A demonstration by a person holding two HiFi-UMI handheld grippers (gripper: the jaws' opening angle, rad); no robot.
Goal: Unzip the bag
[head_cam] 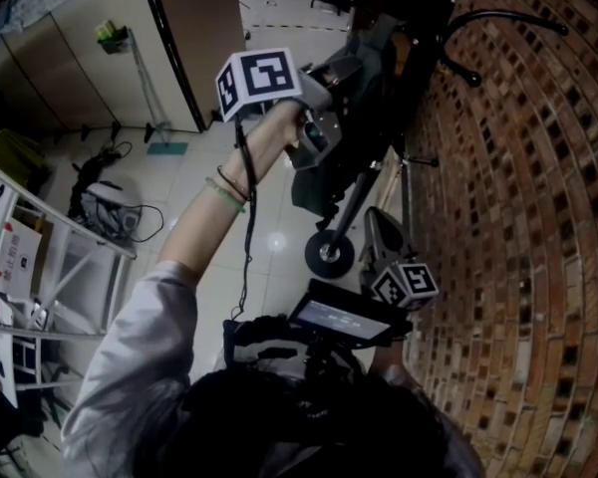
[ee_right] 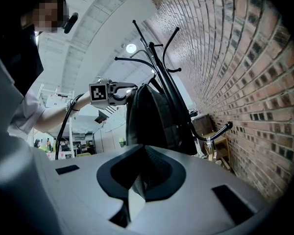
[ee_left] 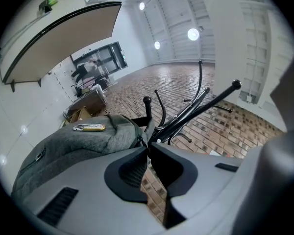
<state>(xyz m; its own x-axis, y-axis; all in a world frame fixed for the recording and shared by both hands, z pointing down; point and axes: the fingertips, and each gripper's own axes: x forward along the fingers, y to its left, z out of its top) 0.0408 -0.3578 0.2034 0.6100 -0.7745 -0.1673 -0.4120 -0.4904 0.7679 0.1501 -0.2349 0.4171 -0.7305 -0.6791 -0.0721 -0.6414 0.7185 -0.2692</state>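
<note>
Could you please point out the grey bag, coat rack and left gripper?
grey bag (ee_left: 73, 143), left gripper view, its top fabric.
coat rack (ee_left: 236, 85), left gripper view, an arm's knob.
left gripper (ee_left: 148, 148), left gripper view, between its fingertips.

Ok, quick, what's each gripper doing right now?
Left gripper: closed on the zipper pull of the grey bag.
Right gripper: closed, empty.

Grey fabric bag (ee_left: 78, 141) hangs upright on black rack (ee_left: 196, 114), just left of and beyond left fingers (ee_left: 130, 173); zip pull (ee_left: 139, 141) at their tips.

One bag (ee_right: 152, 121), one rack (ee_right: 159, 58), two claws (ee_left: 148, 150) (ee_right: 141, 150)
</note>
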